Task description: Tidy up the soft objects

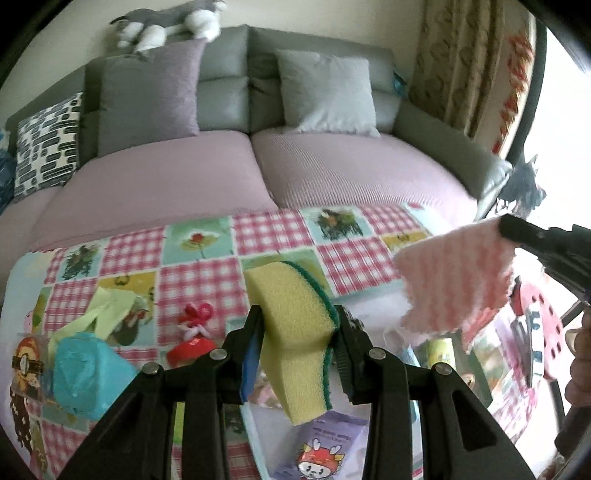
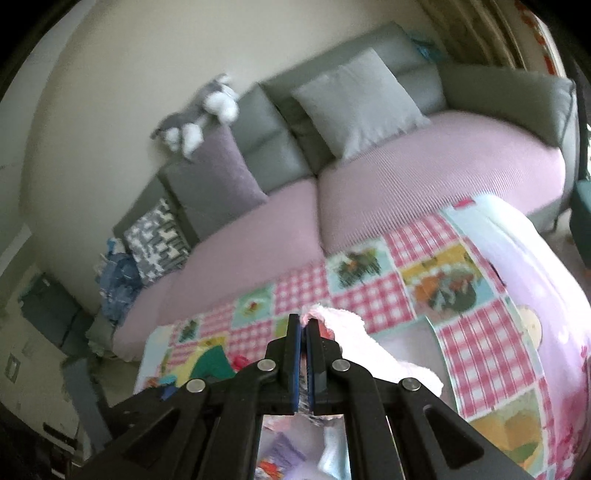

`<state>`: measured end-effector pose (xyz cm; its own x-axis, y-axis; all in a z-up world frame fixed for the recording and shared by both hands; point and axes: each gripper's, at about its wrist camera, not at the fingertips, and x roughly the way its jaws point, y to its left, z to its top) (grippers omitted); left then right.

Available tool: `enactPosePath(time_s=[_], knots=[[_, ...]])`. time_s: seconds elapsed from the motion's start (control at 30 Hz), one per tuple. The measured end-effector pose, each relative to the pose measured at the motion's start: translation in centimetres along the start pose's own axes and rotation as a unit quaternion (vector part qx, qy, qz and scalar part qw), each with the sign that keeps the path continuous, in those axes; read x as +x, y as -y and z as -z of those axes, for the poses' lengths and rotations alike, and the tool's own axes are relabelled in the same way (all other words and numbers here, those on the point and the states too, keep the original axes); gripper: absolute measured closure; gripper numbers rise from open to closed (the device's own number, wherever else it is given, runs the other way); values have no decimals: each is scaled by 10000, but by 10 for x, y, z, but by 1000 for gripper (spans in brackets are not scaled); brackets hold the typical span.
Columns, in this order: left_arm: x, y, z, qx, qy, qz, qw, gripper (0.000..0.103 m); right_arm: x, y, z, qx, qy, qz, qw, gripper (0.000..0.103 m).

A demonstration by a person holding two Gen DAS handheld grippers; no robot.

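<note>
Left claw: our left claw (image 1: 299,325) is clamped on a yellow foam sponge with a green scouring layer (image 1: 295,328); one finger presses the yellow face, the other the green edge.
Sponge position: we hold it lifted above the bench, standing on edge, its lower end hanging below the fingers.
Right claw: our right claw (image 2: 303,325) has its jaws nearly together, pinching a fluffy pink-and-white striped cloth (image 2: 354,343) by one edge.
Cloth position: in the left wrist view we see the cloth (image 1: 458,280) dangling in the air from the right claw (image 1: 508,230), to the right of the sponge and apart from it.
Bench: we work over a bench covered with a patchwork cloth of pink gingham and picture squares (image 1: 199,273).
On the bench: a light-blue plastic bag (image 1: 83,373) lies at the left, with a pale green bag (image 1: 107,310) just behind it; a small red-and-white toy (image 1: 194,332) sits near the left claw.
Below the sponge: a purple pack printed with a cartoon character (image 1: 325,446).
Behind: a grey sofa with pinkish seat covers (image 1: 351,173), carrying a purple cushion (image 1: 147,96), a grey cushion (image 1: 325,92) and a black-and-white patterned cushion (image 1: 48,144); a grey-and-white plush animal (image 1: 170,22) lies on its backrest.
</note>
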<state>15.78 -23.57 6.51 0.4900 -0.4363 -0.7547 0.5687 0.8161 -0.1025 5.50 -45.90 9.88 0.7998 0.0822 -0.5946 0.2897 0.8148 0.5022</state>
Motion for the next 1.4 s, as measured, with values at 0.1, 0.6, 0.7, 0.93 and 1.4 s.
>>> enactPosePath(time_s=[0.1, 0.6, 0.7, 0.93, 1.4], knots=[[15, 11, 6, 126, -202, 5, 9997, 66, 19, 20, 13, 209, -243, 106, 9994, 100], [48, 33, 18, 541, -547, -97, 9970, 64, 73, 64, 64, 555, -1050, 563, 9913, 100], [47, 37, 18, 583, -560, -102, 9967, 60, 74, 60, 67, 416, -1101, 673, 9908, 100], [39, 43, 17, 557, -700, 181, 9958, 49, 63, 45, 63, 73, -1096, 910, 9898, 97], [2, 3, 1, 47, -389, 40, 9992, 26, 43, 13, 65, -553, -1301, 1198, 9827, 72]])
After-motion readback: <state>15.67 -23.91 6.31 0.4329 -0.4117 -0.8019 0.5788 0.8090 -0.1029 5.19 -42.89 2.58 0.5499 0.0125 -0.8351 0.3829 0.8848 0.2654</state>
